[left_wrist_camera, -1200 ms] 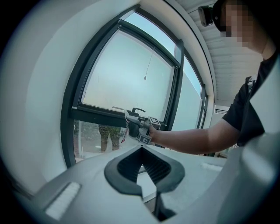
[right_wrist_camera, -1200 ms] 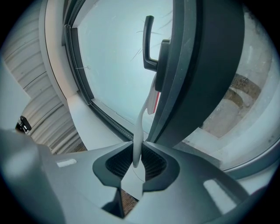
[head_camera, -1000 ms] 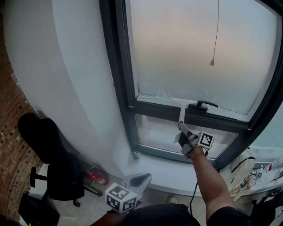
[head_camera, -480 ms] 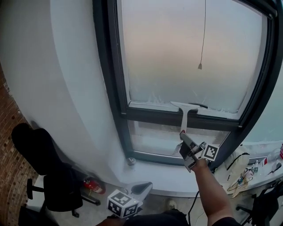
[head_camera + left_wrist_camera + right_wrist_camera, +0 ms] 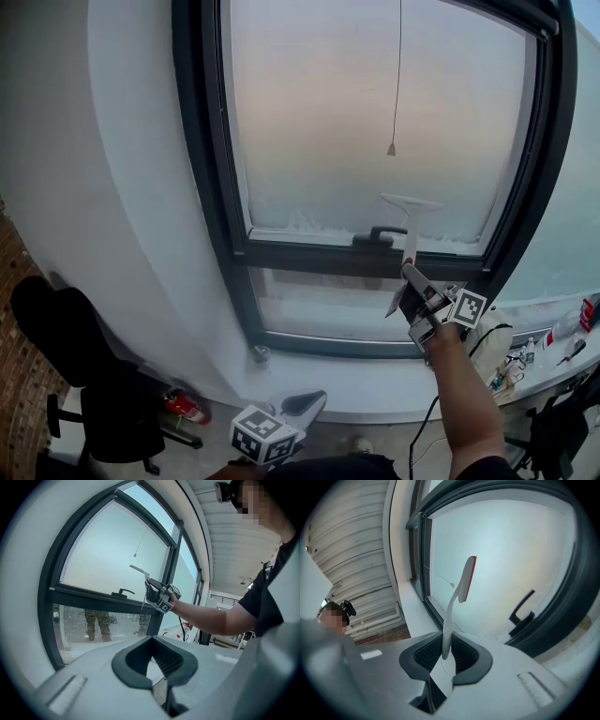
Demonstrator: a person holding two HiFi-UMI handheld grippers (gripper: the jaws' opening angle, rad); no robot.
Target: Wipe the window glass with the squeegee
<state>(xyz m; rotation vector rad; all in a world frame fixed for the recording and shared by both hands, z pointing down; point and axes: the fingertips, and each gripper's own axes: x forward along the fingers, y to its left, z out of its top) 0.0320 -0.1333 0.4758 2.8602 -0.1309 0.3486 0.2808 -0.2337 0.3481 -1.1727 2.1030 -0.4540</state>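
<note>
- White wall (image 5: pixel 112 187), curved, taking up 9 o'clock of the head view.
- Window glass (image 5: pixel 375 112), frosted upper pane, from 12 to 2 o'clock, set in a dark frame (image 5: pixel 202 187); clear lower pane (image 5: pixel 319 305) just at its 6 o'clock.
- Black office chair (image 5: pixel 84 375), at 8 o'clock on the floor, with a red extinguisher (image 5: pixel 183 405) beside it at its 3 o'clock.
- Right gripper (image 5: pixel 410 274), at 4 o'clock, held up on an outstretched arm; jaws clamped onto the white squeegee handle.
- Left gripper (image 5: pixel 302 403), at 6 o'clock, held low and well apart from the window; jaws closed together, nothing between them.
- Squeegee (image 5: pixel 410 220), upright, blade uppermost and level across the 5 o'clock part of the upper pane; red blade edge toward the glass in the right gripper view (image 5: pixel 459 588); contact with the glass not discernible.
- Black window handle (image 5: pixel 375 234), on the frame bar, at 9 o'clock of the squeegee handle.
- Pull cord (image 5: pixel 392 148), hanging before the pane, at 12 o'clock of the blade.
</note>
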